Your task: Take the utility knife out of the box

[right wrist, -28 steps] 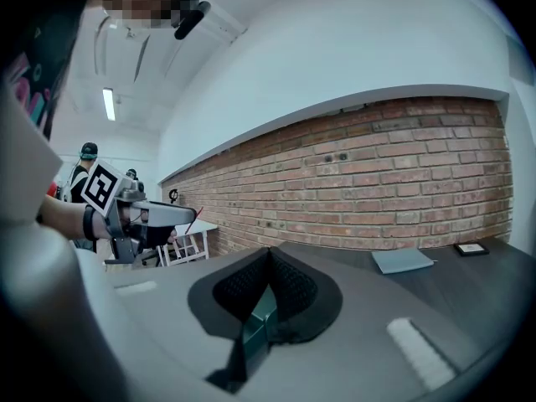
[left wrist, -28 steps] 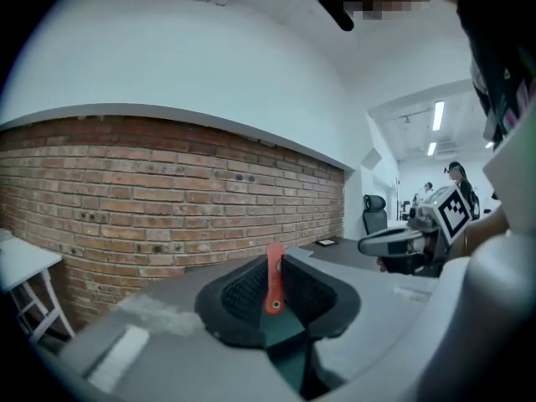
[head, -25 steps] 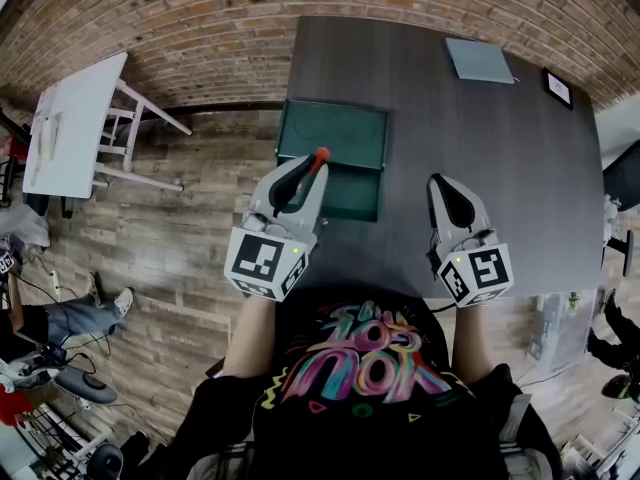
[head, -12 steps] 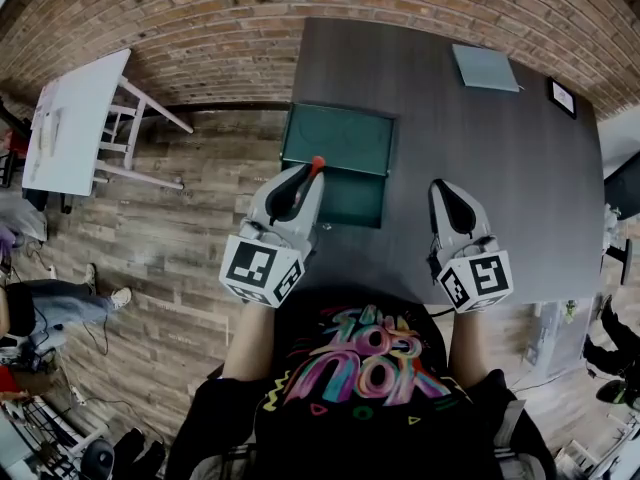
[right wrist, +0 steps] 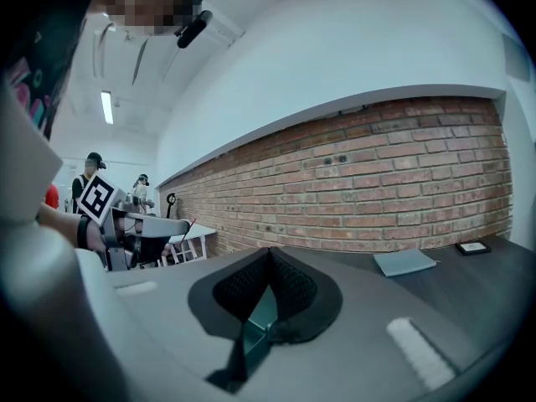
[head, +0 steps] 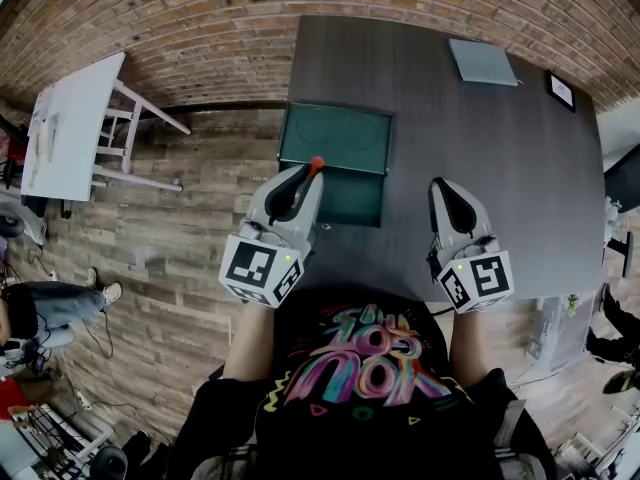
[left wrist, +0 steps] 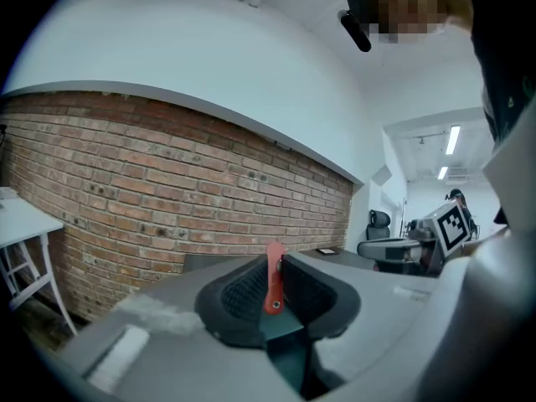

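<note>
A slim red utility knife (left wrist: pixel 273 281) stands clamped between my left gripper's (left wrist: pixel 275 262) black pads, with its red end (head: pixel 316 164) sticking out past the tips. My left gripper (head: pixel 300 180) hovers at the near left corner of the open teal box (head: pixel 352 200), whose lid (head: pixel 335 136) lies flat behind it. The box's inside looks bare. My right gripper (head: pixel 447 193) hangs over the dark table (head: pixel 480 168) to the right of the box. In the right gripper view its jaws (right wrist: pixel 268 256) are shut, tips together, with nothing between them.
A pale blue pad (head: pixel 482 60) and a small black framed thing (head: pixel 558 88) lie at the table's far right. A white side table (head: pixel 70 123) stands on the wooden floor at left. The table's near edge runs just under both grippers. People stand off to the sides.
My left gripper has eased slightly back toward me with the knife still in it. The right gripper has stayed put.
</note>
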